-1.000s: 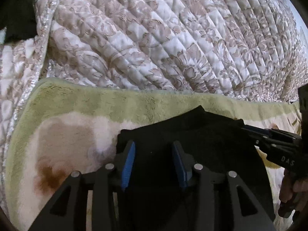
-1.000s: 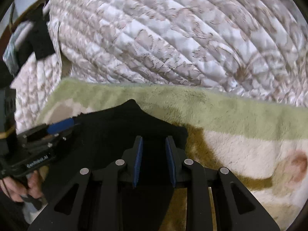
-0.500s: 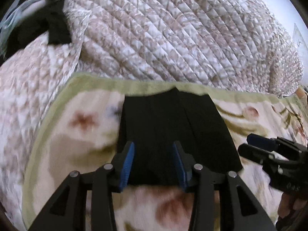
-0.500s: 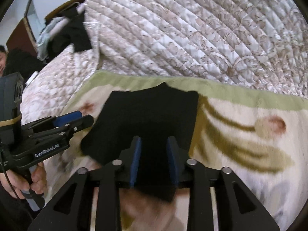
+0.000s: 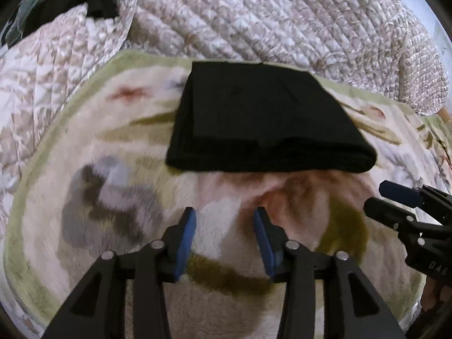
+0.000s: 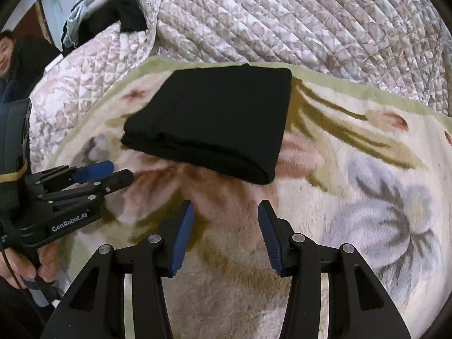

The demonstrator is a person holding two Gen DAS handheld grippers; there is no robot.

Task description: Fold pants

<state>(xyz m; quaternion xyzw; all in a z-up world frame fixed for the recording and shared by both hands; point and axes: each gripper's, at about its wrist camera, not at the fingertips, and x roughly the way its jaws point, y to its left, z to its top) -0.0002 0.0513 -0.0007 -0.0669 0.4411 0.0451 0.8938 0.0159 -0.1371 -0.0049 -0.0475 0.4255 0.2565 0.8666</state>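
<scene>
At the bottom centre of the left wrist view we see the left gripper (image 5: 224,238), its two black fingers with blue pads (image 5: 185,245) spread wide apart and holding nothing; only the plush floral blanket with a green border (image 5: 118,186) shows between them. At the bottom centre of the right wrist view, the right gripper (image 6: 226,236) stands likewise parted and empty above the same blanket (image 6: 367,197). Each tool also appears in the other's camera: the right gripper enters at the lower right edge of the left view (image 5: 395,200), and the left gripper, held in a bare hand (image 6: 34,262), sits at the lower left of the right view (image 6: 113,172). Beyond both sets of fingertips, clear of them, the folded black pants (image 5: 262,121) lie as a flat rectangular stack in the upper middle of the frame, resting on the blanket with the rounded fold edge toward us (image 6: 214,118). Behind the pants, a quilted beige and white floral bedspread (image 5: 282,19) fills the top of both views. At the upper left lies a dark garment (image 6: 127,8), and a person's face (image 6: 5,50) appears at the far left edge.
</scene>
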